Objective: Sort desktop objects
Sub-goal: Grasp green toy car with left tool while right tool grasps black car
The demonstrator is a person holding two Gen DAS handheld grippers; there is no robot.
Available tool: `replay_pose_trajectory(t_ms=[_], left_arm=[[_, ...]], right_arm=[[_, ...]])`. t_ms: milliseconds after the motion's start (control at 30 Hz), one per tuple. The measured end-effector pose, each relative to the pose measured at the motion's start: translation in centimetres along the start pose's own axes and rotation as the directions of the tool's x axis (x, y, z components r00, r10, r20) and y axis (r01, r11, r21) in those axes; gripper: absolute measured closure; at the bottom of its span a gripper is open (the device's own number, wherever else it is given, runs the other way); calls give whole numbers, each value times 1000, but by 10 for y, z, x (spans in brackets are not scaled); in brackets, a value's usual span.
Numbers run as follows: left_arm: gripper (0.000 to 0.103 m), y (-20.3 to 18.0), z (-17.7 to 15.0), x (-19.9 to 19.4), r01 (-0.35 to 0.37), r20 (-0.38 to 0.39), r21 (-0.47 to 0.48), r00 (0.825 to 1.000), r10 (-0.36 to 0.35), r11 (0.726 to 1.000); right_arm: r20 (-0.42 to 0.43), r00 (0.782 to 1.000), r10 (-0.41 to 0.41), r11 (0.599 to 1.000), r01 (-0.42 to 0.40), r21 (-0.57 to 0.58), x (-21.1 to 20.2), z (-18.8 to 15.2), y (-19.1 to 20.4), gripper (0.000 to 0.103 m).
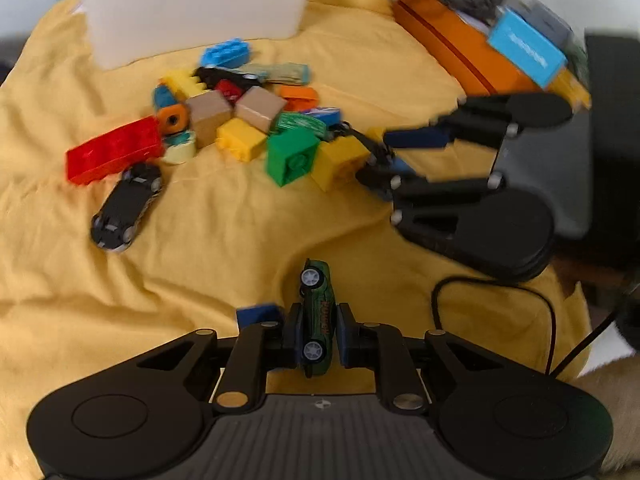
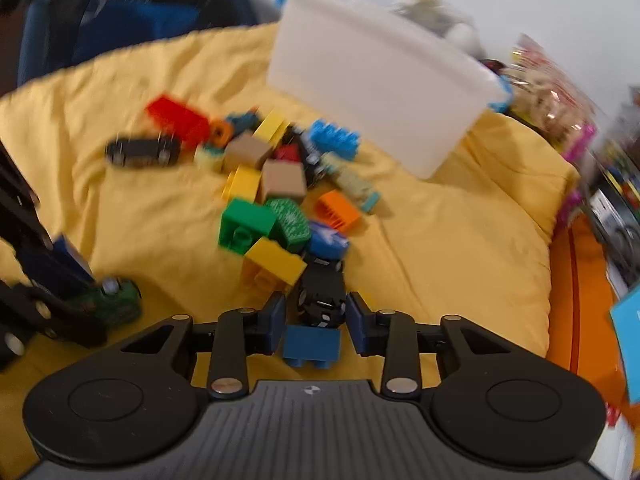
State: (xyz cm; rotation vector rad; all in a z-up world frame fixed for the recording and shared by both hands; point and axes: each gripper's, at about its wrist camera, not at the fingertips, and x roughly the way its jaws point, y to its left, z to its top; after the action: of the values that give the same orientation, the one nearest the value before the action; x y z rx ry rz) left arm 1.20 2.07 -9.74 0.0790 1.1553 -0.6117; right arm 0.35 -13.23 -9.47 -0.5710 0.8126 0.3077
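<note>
Item: green toy car, lying on its side, wheels facing the camera, pinched between the pads of the left gripper at 6 o'clock in the left wrist view, low over the yellow cloth. The jaws were drawn nearly together on the car's roof and underside.

Item: small black toy car, between the pads of the right gripper at 6 o'clock in the right wrist view. The jaws were partly closed around it; a narrow gap seemed to show on each side, and blur left contact unsettled. A blue brick lay just below the car, a yellow brick touched it at 10 o'clock.

Item: heap of bricks, centre of the cloth, including a green brick, a red long brick and two tan cubes. A second black toy car lay at 8 o'clock of the heap.

Item: white plastic bin, at 12 o'clock beyond the heap; orange box at 2 o'clock.

Risks, judged: the green car was held across a narrow, rounded body, so it could pivot or slip out on lifting. The right pads could catch the blue or yellow brick along with the black car, or nudge the car away before closing. The two grippers worked near each other and could collide.
</note>
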Motion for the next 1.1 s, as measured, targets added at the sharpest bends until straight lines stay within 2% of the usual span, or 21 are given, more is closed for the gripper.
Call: replay_pose_trajectory(t_ms=[33, 100, 167, 200, 300, 400, 533, 600, 667, 733, 800, 833, 867, 933, 967, 1000, 1067, 1100], left_arm=[[76, 3, 0, -2, -7, 10, -19, 1000, 7, 1000], [76, 5, 0, -6, -24, 28, -46, 999, 25, 999], [75, 9, -1, -11, -39, 46, -63, 998, 42, 997], [73, 10, -2, -13, -38, 55, -75, 998, 42, 996], [63, 8, -3, -22, -63, 85, -74, 994, 69, 995], [62, -1, -2, -25, -110, 92, -33, 989, 113, 993], [62, -15, -6, -25, -163, 105, 40, 982, 158, 986], [61, -24, -8, -26, -178, 116, 86, 979, 168, 980], [60, -32, -10, -25, -189, 119, 123, 977, 174, 974], [59, -36, -10, -19, -202, 109, 145, 976, 187, 969], [59, -38, -12, -13, -208, 94, 151, 976, 195, 966], [59, -37, -12, -10, -219, 92, 153, 974, 207, 964], [59, -37, -13, -9, -228, 90, 156, 972, 216, 961], [59, -35, -14, -6, -229, 87, 148, 972, 218, 962], [59, -33, -15, -5, -227, 84, 140, 973, 217, 964], [59, -32, -15, -4, -224, 79, 134, 973, 215, 965], [60, -28, -16, 1, -205, 61, 112, 978, 199, 972], [60, -27, -17, 2, -204, 64, 109, 978, 198, 973]], right_arm=[[-3, 1000, -6, 1000, 6, -21, 3, 0, 2, 68], [-12, 1000, -14, 1000, 14, -24, 9, 0, 1, 77], [-25, 1000, -10, 1000, 11, 28, 9, 2, -5, 80], [-27, 1000, -9, 999, 10, 48, 8, 3, -7, 87], [-20, 1000, 13, 993, -11, 118, -1, 0, -18, 87], [1, 999, 52, 979, -52, 195, -16, -4, -32, 87], [53, 982, 180, 939, -188, 288, -44, -9, -43, 87], [61, 961, 268, 902, -273, 333, -50, -13, -44, 87], [61, 929, 366, 845, -359, 396, -49, -19, -43, 87], [68, 875, 480, 759, -452, 468, -39, -26, -42, 87], [59, 837, 544, 697, -490, 523, -28, -33, -38, 87], [47, 832, 553, 690, -489, 534, -25, -34, -35, 87], [29, 835, 550, 697, -478, 535, -22, -36, -33, 86], [21, 856, 517, 724, -450, 523, -24, -38, -32, 84], [20, 869, 495, 737, -432, 520, -26, -39, -33, 77], [16, 887, 461, 757, -403, 514, -29, -39, -34, 69], [-6, 928, 373, 817, -325, 476, -33, -38, -35, 67], [-10, 937, 348, 836, -306, 455, -35, -38, -36, 67]])
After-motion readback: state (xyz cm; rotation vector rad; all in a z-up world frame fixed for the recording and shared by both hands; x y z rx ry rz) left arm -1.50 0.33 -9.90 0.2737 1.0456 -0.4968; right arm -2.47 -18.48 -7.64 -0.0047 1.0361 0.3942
